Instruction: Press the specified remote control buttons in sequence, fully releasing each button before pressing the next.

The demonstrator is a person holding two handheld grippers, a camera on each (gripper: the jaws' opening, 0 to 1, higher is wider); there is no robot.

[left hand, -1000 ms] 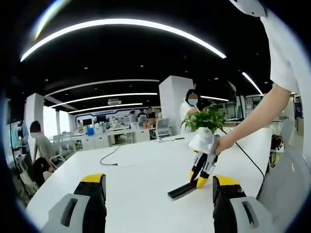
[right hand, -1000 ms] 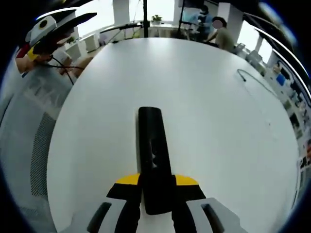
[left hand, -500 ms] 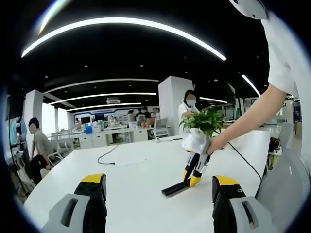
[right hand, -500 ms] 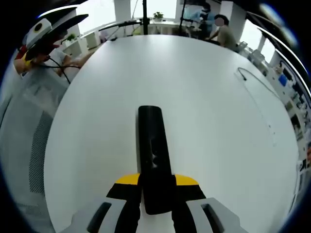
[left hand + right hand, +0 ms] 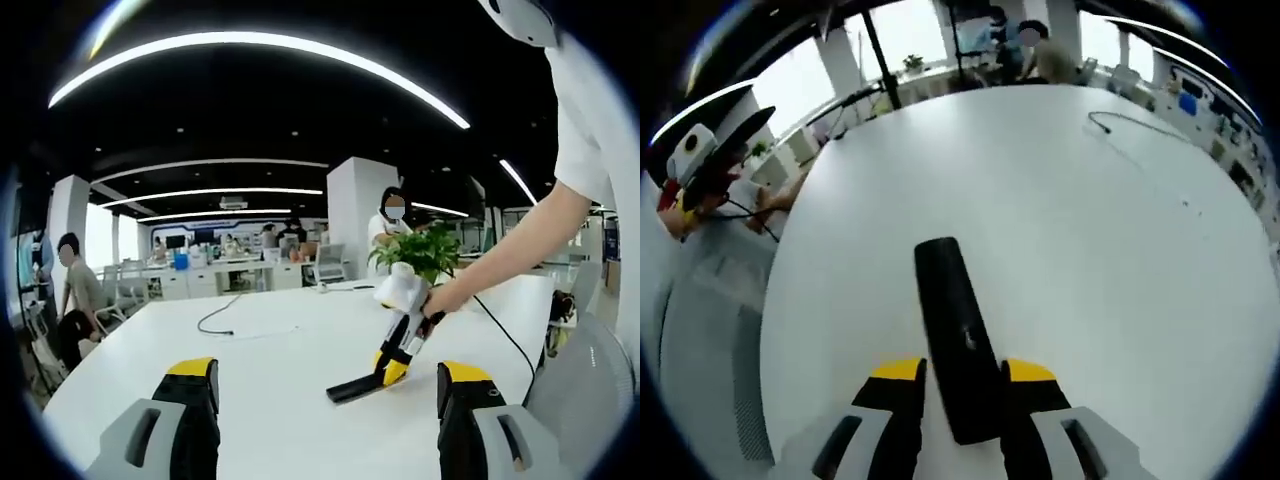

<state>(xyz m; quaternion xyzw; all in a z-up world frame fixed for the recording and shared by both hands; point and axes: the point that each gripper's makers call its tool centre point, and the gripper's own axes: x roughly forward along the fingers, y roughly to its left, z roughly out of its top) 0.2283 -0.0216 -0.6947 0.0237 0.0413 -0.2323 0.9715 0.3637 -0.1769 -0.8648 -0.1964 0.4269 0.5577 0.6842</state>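
A black remote control lies lengthwise between my right gripper's yellow-tipped jaws, which are shut on its near end; its far end points out over the white table. In the left gripper view the same remote slants down to the table top, held by the right gripper in a person's hand. My left gripper stands open above the table's near side with nothing between its jaws. It also appears at the upper left of the right gripper view as the left gripper.
A potted green plant stands behind the right gripper. A thin dark cable lies across the far part of the table. A grey mesh chair is at the table's side. Several people sit or stand at desks beyond.
The right gripper view has rolled and shifted, the remote still clamped. In the left gripper view the right gripper and remote sit slightly further left and lower.
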